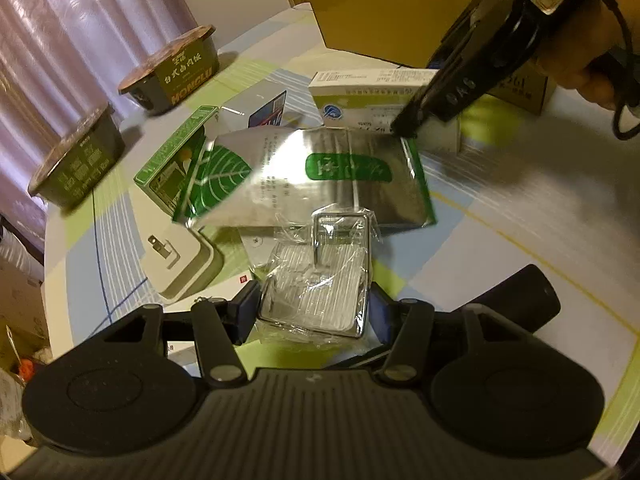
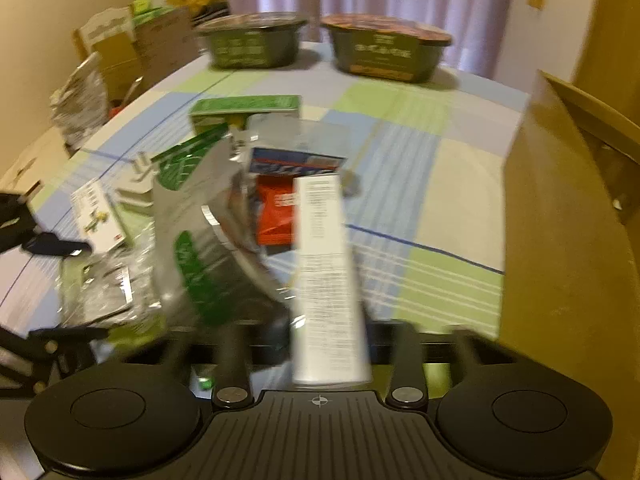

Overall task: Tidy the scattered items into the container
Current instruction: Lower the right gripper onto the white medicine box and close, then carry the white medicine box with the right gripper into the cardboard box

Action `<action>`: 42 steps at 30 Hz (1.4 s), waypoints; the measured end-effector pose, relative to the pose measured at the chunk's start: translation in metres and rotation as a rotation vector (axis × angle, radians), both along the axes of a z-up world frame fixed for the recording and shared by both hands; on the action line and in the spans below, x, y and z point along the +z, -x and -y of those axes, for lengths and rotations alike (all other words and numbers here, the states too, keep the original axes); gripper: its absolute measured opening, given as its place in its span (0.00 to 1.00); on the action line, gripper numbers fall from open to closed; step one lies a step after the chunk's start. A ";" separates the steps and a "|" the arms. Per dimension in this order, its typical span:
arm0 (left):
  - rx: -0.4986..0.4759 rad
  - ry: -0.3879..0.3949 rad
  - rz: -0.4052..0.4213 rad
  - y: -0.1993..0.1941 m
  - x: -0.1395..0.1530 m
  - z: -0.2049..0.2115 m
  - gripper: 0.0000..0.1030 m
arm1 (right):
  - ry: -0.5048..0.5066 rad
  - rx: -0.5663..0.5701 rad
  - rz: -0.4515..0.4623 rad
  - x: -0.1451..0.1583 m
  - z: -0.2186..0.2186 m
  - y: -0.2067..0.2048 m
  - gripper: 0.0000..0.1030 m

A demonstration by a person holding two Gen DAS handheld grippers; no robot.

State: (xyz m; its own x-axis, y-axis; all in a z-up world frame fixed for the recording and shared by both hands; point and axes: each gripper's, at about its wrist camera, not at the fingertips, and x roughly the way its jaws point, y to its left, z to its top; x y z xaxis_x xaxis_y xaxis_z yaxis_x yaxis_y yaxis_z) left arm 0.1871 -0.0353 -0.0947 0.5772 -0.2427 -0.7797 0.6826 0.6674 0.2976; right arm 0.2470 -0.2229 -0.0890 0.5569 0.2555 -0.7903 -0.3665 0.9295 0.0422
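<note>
On the checked worktop [image 1: 500, 216], the left claw [image 1: 314, 308] reaches forward low over the cloth, its blue-padded fingers [image 1: 246, 310] closed on a clear plastic-wrapped pack [image 1: 316, 292] with a metal loop showing through the film. Ahead of it the right claw [image 1: 404, 126] slants down from the upper right, gripped by a hand [image 1: 600, 40] with a cable looping beneath; its tip touches the far edge of a shiny silver pouch [image 1: 320, 176] with green print, where that pouch meets a white medicine box [image 1: 360, 96].

In the right wrist view everything is smeared by motion. A long white box [image 2: 324, 276] stands between the right claw's fingers, and the crumpled pouch lies just beside it, but whether the claw is pinching either one cannot be told.

The cardboard container [image 1: 384, 16] sits at the far edge, cut off by the frame, its brown wall plain and matte. Two dark round lidded bowls [image 1: 176, 72] stand near the curtain, well apart from the pile. A green carton [image 1: 172, 160] and a white plug-shaped box [image 1: 180, 264] lie partly under the pouch.
</note>
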 end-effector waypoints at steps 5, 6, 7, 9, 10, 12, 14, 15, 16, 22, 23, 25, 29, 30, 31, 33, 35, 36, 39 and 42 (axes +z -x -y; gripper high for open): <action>-0.028 -0.051 0.021 0.004 -0.006 0.007 0.55 | 0.018 0.012 0.015 0.000 -0.006 0.000 0.28; -0.040 -0.068 0.028 0.005 -0.009 0.009 0.55 | 0.020 0.012 0.019 -0.001 -0.006 0.000 0.28; -0.049 -0.082 0.035 0.006 -0.010 0.010 0.55 | 0.022 0.012 0.023 -0.001 -0.005 0.000 0.28; -0.053 -0.094 0.035 0.005 -0.012 0.013 0.55 | 0.029 0.017 0.029 -0.002 -0.006 -0.001 0.28; -0.052 -0.099 0.032 0.004 -0.012 0.014 0.54 | 0.038 0.022 0.034 -0.003 -0.007 -0.001 0.28; -0.054 -0.111 0.026 0.004 -0.013 0.016 0.51 | 0.055 0.031 0.043 -0.004 -0.008 0.000 0.28; -0.047 -0.103 0.012 0.004 -0.011 0.016 0.49 | 0.055 0.030 0.040 -0.005 -0.008 0.000 0.28; -0.037 -0.089 0.003 0.003 -0.010 0.016 0.49 | 0.048 0.024 0.036 -0.005 -0.007 -0.001 0.28; -0.026 -0.069 -0.006 0.002 -0.007 0.015 0.49 | 0.041 0.017 0.030 -0.005 -0.006 -0.001 0.28; 0.049 0.063 -0.038 -0.005 0.016 0.009 0.47 | 0.028 -0.003 0.095 0.011 -0.006 0.003 0.27; 0.053 0.064 -0.037 -0.005 0.018 0.009 0.47 | 0.025 -0.005 0.106 0.014 -0.006 0.004 0.27; 0.065 0.083 -0.040 -0.006 0.023 0.009 0.47 | 0.017 -0.012 0.128 0.019 -0.005 0.005 0.27; 0.086 0.113 -0.029 -0.003 0.033 0.007 0.47 | -0.005 -0.029 0.159 0.029 -0.003 0.007 0.27; 0.087 0.115 -0.026 -0.003 0.035 0.006 0.47 | -0.009 -0.031 0.165 0.032 -0.003 0.007 0.27; 0.088 0.117 -0.022 -0.002 0.037 0.006 0.47 | -0.011 -0.033 0.170 0.034 -0.003 0.008 0.27; 0.090 0.127 -0.013 -0.002 0.043 0.006 0.47 | -0.016 -0.036 0.180 0.039 -0.003 0.010 0.27; 0.092 0.133 -0.006 -0.001 0.047 0.006 0.47 | -0.021 -0.038 0.190 0.043 -0.003 0.012 0.27; 0.093 0.134 -0.005 -0.001 0.048 0.006 0.47 | -0.022 -0.040 0.197 0.046 -0.003 0.013 0.27; 0.098 0.139 -0.004 0.001 0.051 0.007 0.47 | -0.021 -0.045 0.212 0.052 -0.002 0.017 0.27; 0.095 0.144 0.000 0.002 0.054 0.009 0.47 | -0.016 -0.054 0.227 0.060 0.002 0.023 0.27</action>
State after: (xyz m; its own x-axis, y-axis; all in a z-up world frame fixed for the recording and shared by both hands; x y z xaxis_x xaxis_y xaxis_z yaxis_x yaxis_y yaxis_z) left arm 0.1851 -0.0444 -0.0402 0.6031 -0.2965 -0.7405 0.6145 0.7646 0.1943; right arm 0.2244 -0.2249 -0.0290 0.7335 0.2319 -0.6389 -0.3180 0.9479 -0.0210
